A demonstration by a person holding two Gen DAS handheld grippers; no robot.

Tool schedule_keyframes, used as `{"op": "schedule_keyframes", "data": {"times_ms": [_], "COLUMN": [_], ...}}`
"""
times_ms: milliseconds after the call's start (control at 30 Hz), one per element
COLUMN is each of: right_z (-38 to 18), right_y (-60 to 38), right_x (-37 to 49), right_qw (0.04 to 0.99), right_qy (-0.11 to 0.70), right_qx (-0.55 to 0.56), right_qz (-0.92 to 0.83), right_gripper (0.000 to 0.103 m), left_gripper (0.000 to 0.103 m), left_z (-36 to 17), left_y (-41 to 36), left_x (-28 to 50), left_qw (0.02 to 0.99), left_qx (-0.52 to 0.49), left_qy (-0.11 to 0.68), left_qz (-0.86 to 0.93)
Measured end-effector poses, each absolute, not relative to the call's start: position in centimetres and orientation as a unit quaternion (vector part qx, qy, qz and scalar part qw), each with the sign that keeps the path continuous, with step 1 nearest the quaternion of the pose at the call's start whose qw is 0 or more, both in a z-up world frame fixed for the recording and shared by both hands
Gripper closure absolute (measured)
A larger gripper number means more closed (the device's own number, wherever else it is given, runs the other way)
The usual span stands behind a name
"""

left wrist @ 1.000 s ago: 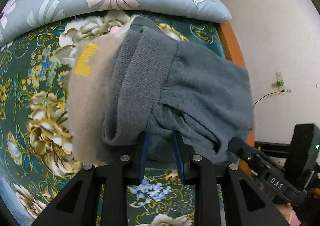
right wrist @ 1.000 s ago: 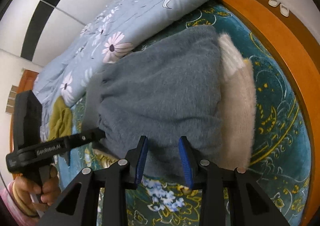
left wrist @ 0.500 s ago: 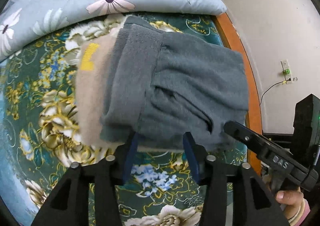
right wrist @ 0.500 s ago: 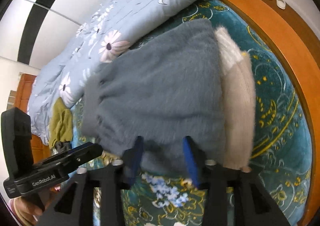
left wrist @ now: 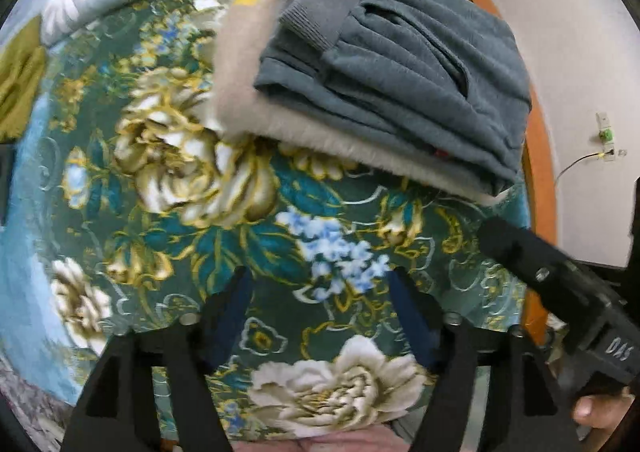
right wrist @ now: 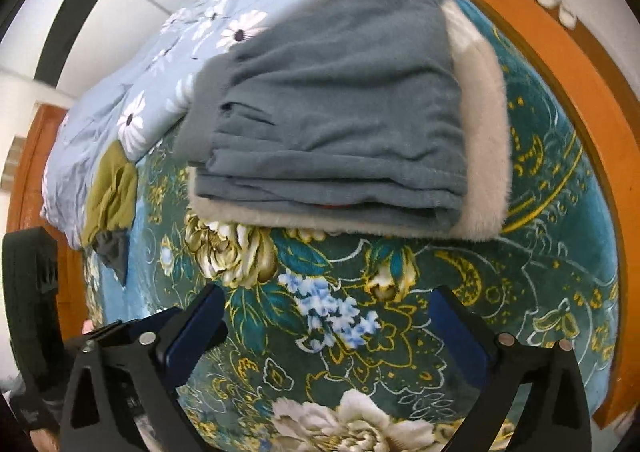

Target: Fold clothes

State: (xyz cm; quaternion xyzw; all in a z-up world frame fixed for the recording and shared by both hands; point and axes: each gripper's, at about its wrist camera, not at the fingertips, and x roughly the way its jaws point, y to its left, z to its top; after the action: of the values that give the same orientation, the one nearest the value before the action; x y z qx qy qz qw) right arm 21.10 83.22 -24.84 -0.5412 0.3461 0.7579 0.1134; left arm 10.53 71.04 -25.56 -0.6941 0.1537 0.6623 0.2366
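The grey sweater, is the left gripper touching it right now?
Apart. In the left wrist view, flowered blanket shows between the open left gripper and the grey sweater.

A: Where does the left wrist view look from?

B: From behind the left claw (left wrist: 320, 292), angled down at the floral bedspread (left wrist: 224, 212) close below. The folded grey garment (left wrist: 400, 64) lies ahead of the claw, to its right.

A: And the right wrist view?

B: Behind the right claw (right wrist: 326, 316), equally near, facing the same stack (right wrist: 340, 124) straight ahead. Both views share the stack, the blue flower print and the pale floral quilt (right wrist: 224, 24) beyond.
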Motion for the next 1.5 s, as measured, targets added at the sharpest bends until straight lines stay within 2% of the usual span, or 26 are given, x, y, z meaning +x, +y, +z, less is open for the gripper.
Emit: {"op": "schedule_keyframes", "data": {"times_ms": [533,633,667,700,1500], "right_z": [-20.1,-20.0,-20.0,-20.0,-23.4], "right_y": [81.0,80.7,80.6,80.5,80.8], "right_x": [21.9,21.9,21.9,21.9,21.4], "right_qw": [0.129,0.124,0.122,0.12,0.105], "right_qy": [0.22,0.215,0.214,0.213,0.223], "right_qx": [-0.483,-0.477,-0.476,-0.474,-0.519], "right_qz": [0.838,0.843,0.844,0.846,0.818], "right_gripper": [0.0,0.0,0.0,0.0,0.0], "left_gripper": [0.031,0.029,0.02,0.017,0.017], "left_z": [-22.9,-22.6,-22.6,-22.6,-24.4], "left_y": [69.6,69.3,69.2,69.1,69.6], "left_x": [12.5,12.4,12.4,12.3,11.1], "left_qw": [0.181,0.173,0.171,0.17,0.146], "left_qx": [-0.639,-0.634,-0.635,-0.635,-0.628], "left_qy": [0.172,0.173,0.171,0.168,0.189], "left_qz": [0.728,0.733,0.734,0.735,0.741]}}
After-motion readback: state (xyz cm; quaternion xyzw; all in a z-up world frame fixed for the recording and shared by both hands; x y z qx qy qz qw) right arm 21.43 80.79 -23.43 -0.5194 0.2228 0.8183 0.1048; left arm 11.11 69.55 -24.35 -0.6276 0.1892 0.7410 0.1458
